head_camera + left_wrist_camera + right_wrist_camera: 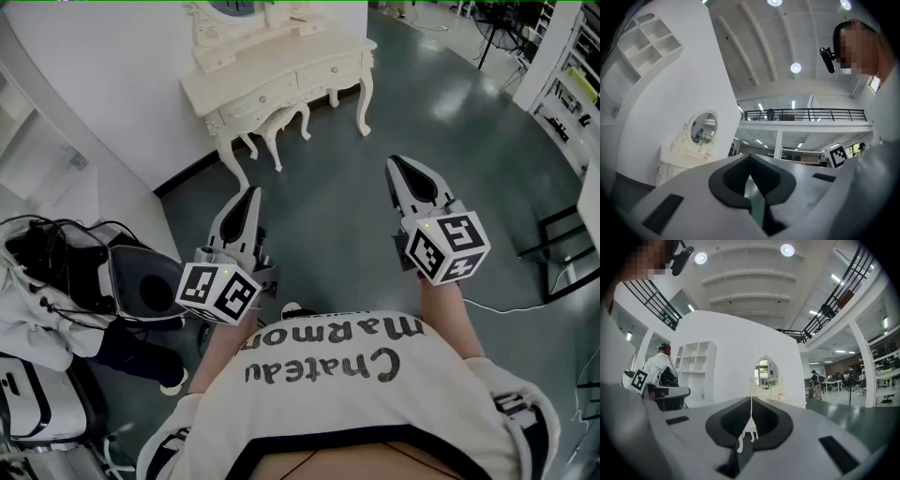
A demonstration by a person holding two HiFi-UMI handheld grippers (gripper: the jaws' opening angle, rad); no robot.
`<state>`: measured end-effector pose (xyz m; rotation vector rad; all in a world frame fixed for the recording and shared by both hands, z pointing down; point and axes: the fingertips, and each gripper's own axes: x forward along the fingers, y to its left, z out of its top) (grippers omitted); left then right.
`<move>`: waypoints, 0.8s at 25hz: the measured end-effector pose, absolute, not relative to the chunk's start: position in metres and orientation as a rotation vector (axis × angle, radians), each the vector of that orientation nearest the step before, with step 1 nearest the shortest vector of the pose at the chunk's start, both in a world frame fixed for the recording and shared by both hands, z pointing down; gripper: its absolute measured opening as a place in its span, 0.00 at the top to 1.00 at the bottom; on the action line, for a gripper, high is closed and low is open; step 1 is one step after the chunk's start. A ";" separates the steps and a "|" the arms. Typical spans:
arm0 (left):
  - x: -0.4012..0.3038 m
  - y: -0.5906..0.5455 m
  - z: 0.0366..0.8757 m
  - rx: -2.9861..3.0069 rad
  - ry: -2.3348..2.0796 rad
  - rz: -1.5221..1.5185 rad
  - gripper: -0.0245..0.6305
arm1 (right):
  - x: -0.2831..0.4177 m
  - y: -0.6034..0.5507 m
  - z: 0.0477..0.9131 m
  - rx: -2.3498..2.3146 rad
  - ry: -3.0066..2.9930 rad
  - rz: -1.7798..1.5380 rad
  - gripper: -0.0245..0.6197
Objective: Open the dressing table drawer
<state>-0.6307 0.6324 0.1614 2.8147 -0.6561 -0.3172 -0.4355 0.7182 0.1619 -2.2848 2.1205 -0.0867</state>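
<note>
Nothing's really started yet tbh. The desk (281, 73) (the cream dressing table) stands against the white wall, well ahead of both grippers. Its two front drawers (261, 96) look shut as far as I can tell. The left gripper (251, 191) and right gripper (395, 161) both point roughly toward it. Both pairs of jaws are clenched on nothing, with the tips pressed together in each gripper view.

What could go wrong from here, imo:

- Arriving with the jaws clenched. They'd just bump the drawer front or slide off the pull instead of closing round it.
- The pulls are too small to make out from here. On carved fronts like these, a slightly off-centre grip probably slips once the pull starts.
- There are two drawers and the task doesn't say which, so it's easy to drift between them.
- The stool (283, 120) is tucked under the desk, so a low approach could clip it.
- The desk looks light on thin legs, so a hard yank might drag the whole thing rather than open the drawer.
</note>
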 end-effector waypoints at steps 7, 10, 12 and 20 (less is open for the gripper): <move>-0.627 0.634 0.159 2.815 -0.649 -0.312 0.93 | -0.432 0.716 0.165 -2.322 2.137 -0.070 0.92; -0.630 0.627 0.165 2.812 -0.658 -0.290 0.93 | -0.433 0.708 0.175 -2.348 2.150 -0.080 0.92; -0.631 0.615 0.174 2.784 -0.663 -0.273 0.93 | -0.435 0.698 0.184 -2.340 2.159 -0.112 0.92; -0.584 0.564 0.212 2.657 -0.513 -0.197 0.93 | -0.407 0.648 0.212 -2.254 2.081 -0.329 0.91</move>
